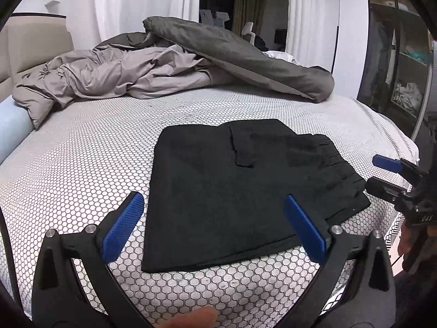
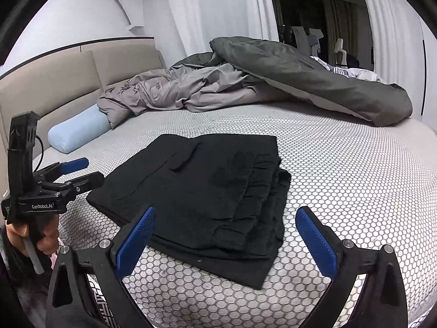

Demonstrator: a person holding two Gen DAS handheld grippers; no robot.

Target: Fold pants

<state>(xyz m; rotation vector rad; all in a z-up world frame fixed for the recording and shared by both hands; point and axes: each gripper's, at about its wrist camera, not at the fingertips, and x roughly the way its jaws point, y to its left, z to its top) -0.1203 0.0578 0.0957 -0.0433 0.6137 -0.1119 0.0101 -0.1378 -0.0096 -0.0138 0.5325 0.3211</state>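
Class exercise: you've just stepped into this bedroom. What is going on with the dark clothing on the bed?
A person holds a hand-held gripper in each hand over black pants lying folded into a compact stack on the honeycomb-patterned bed cover. The left hand-held gripper and right hand-held gripper are both wide open, gripping nothing, at the near edge of the stack. A crumpled grey duvet sits at the far side. The fold looks finished or nearly so.

Bed sheet (image 2: 341, 169) with honeycomb print is covering the mattress. Crumpled grey duvet (image 2: 191, 87) is lying across the far side, its dark green face (image 2: 314, 82) folding over toward the right. Pale blue bolster pillow (image 2: 76, 131) is resting at far left against the beige padded headboard (image 2: 54, 82). White curtains (image 2: 213, 13) are hanging behind.
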